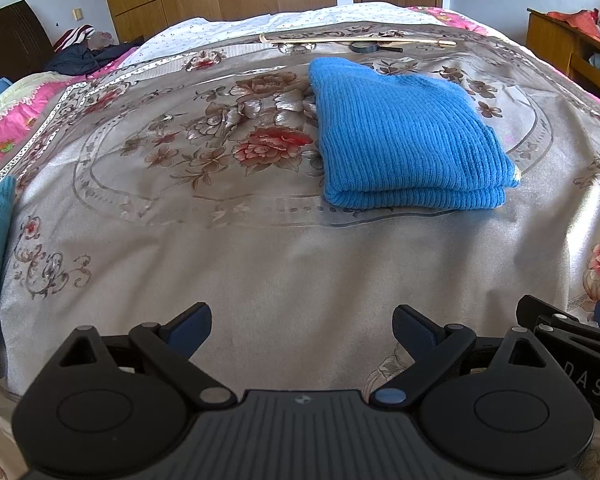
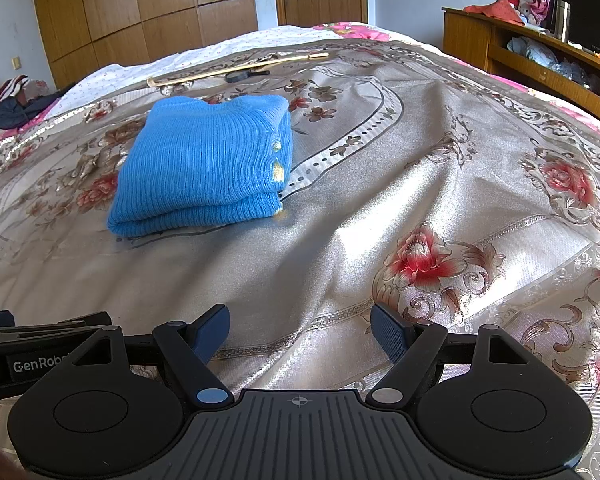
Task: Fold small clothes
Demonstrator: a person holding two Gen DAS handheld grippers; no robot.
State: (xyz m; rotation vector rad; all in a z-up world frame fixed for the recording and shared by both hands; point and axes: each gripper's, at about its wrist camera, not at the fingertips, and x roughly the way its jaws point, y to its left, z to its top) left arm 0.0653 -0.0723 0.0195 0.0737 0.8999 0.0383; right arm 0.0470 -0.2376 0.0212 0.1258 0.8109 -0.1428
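Two grippers, left [image 1: 302,328] and right [image 2: 300,332], hover spread and empty; ahead lies a folded blue ribbed-knit sweater [image 1: 404,132] (soft, light, likely floppy), best pinched at its doubled edge.

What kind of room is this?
Most likely a home bedroom: a bed with a floral bedspread, a tall wooden wardrobe against the wall, and a folded blue sweater lying on the bed.
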